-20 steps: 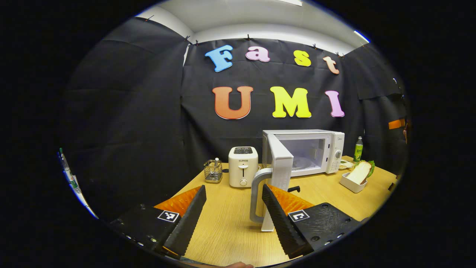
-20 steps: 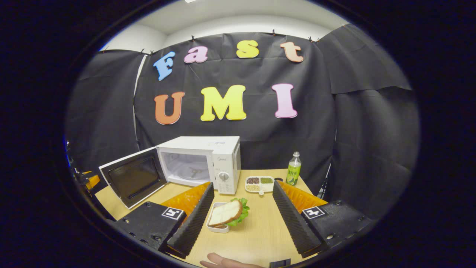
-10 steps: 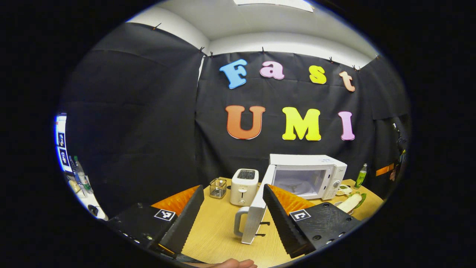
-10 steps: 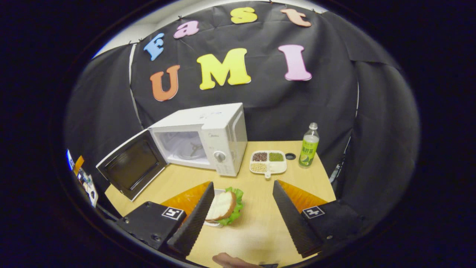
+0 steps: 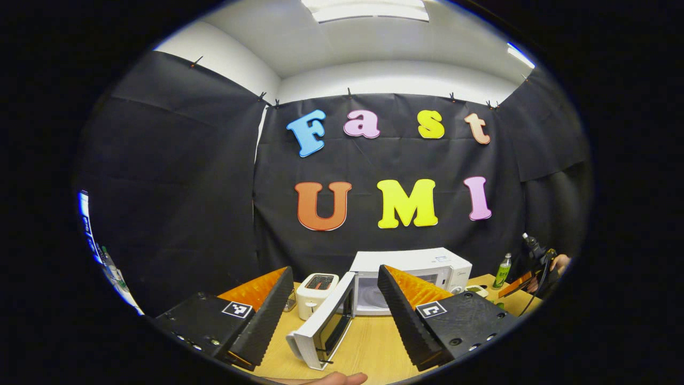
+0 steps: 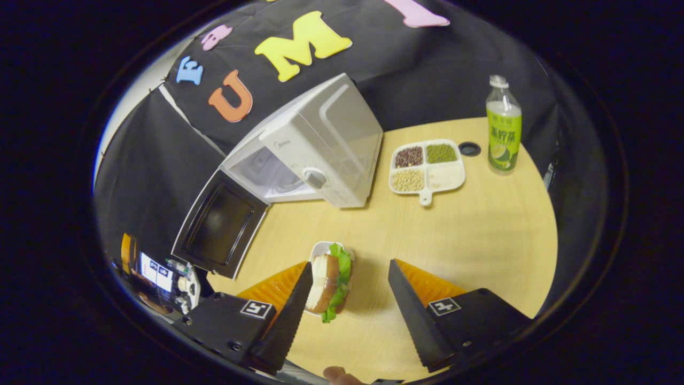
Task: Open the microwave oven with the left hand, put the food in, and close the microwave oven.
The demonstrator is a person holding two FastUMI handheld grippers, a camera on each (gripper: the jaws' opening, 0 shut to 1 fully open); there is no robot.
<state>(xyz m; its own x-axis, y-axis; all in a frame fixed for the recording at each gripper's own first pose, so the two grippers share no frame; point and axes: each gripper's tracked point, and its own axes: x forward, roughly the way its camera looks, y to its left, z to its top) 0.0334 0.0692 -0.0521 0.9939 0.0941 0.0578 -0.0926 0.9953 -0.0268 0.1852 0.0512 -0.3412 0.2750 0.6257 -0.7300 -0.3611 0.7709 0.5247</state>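
I read the door [image 6: 220,231] of the microwave [image 6: 315,155] as swung fully out so the cavity is free for loading, which is why my left tongs [image 5: 334,315] hang spread and empty above the counter [image 5: 368,345], gripping nothing. My right tongs [image 6: 347,315] are also spread wide, tilted down over the sandwich [image 6: 331,280] in its small white dish; the food sits close against the finger at my 9 o'clock, with a clear gap to the other, so I judge this a lining-up for the pick. The right gripper view gives me the divided tray [image 6: 427,167] of beans and the green bottle [image 6: 503,128] at about 1 o'clock. The left gripper view adds the toaster [image 5: 316,289] beside the microwave, and a hand [image 5: 558,263] at 3 o'clock.
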